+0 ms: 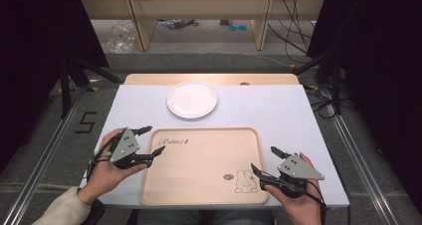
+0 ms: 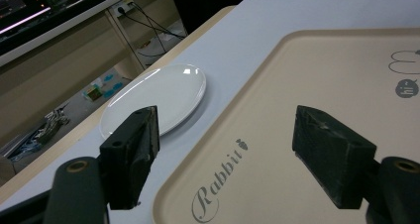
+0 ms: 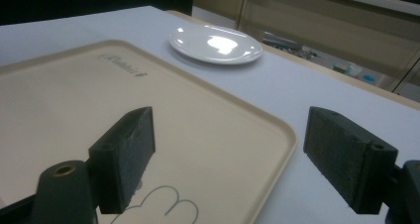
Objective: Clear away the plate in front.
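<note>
Hands at the near table edge, high view: left gripper (image 1: pixel 152 140) jaws apart, straddling the left rim of the tray (image 1: pixel 201 200); right gripper (image 1: pixel 265 160) jaws apart, straddling its right rim. Tray bare, printed with a rabbit drawing (image 1: pixel 245 181). White plate (image 1: pixel 192 99) beyond the tray, apart from it, on the white table (image 1: pixel 278 110).

Left gripper view: jaws wide, plate (image 2: pixel 163 97) just beside the tray (image 2: pixel 317 75); lettering (image 2: pixel 218 182) legible, shelves (image 2: pixel 64 40) behind.

Right gripper view: jaws wide over the tray corner (image 3: pixel 277 130); plate (image 3: pixel 215 44) beyond.
</note>
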The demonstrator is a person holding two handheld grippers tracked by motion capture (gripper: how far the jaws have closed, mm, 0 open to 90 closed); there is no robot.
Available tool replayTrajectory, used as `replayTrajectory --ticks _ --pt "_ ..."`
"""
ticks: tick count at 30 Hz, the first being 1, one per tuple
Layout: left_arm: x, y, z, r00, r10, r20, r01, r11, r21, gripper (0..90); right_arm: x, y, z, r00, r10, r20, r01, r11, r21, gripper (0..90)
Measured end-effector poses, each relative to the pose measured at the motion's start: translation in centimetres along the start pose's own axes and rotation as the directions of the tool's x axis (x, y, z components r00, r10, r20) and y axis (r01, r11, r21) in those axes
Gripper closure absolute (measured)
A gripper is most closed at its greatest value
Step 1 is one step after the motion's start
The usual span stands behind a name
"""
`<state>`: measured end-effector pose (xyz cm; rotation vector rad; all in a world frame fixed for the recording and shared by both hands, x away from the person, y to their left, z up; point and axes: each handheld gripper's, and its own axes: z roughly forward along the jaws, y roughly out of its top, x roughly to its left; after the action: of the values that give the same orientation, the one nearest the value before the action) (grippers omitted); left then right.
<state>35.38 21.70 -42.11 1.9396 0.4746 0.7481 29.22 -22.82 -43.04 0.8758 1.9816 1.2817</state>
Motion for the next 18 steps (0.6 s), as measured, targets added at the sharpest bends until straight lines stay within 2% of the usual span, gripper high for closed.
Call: replayTrajectory --ticks 4,8,9,10,12,14,15,18 --pt "-0.1 -0.1 0.0 1.0 -0.01 0.002 0.01 1.0 -0.001 26.5 -0.1 0.1 -0.1 1.0 -0.008 0.003 0.008 1.0 -0.01 21.0" --pt "0.0 0.0 0.1 1.0 -0.003 0.003 0.003 1.0 0.004 26.5 -0.1 0.1 -0.1 0.9998 -0.01 0.015 0.01 1.0 -0.014 20.8" --pt "0.1 0.1 0.1 1.0 0.001 0.003 -0.001 0.9999 0.012 26.4 0.0 0.1 -0.1 0.9998 -0.011 0.016 0.011 1.0 -0.012 20.8" --pt "0.2 0.2 0.2 0.9997 0.022 0.001 -0.022 0.9995 0.023 26.5 0.0 0.1 -0.1 0.9998 -0.012 0.018 0.013 1.0 -0.015 20.8" --pt "0.5 0.5 0.4 0.999 0.043 -0.008 -0.042 0.9972 0.062 26.5 0.0 0.1 -0.1 0.9997 -0.014 0.018 0.014 1.0 -0.011 20.8" --pt "0.8 0.8 0.9 0.9994 0.035 -0.005 -0.034 0.995 0.094 26.9 0.0 0.1 0.0 0.9997 -0.012 0.022 0.013 1.0 -0.011 20.8" --pt "0.8 0.8 0.9 0.9994 0.035 -0.005 -0.034 0.995 0.094 27.6 0.0 0.1 0.0 0.9997 -0.012 0.022 0.013 1.0 -0.011 20.8" --pt "1.1 1.2 1.6 0.9968 0.079 -0.009 -0.078 0.9901 0.117 28.5 0.0 0.1 0.0 0.9998 -0.012 0.015 0.012 1.0 -0.003 20.8"
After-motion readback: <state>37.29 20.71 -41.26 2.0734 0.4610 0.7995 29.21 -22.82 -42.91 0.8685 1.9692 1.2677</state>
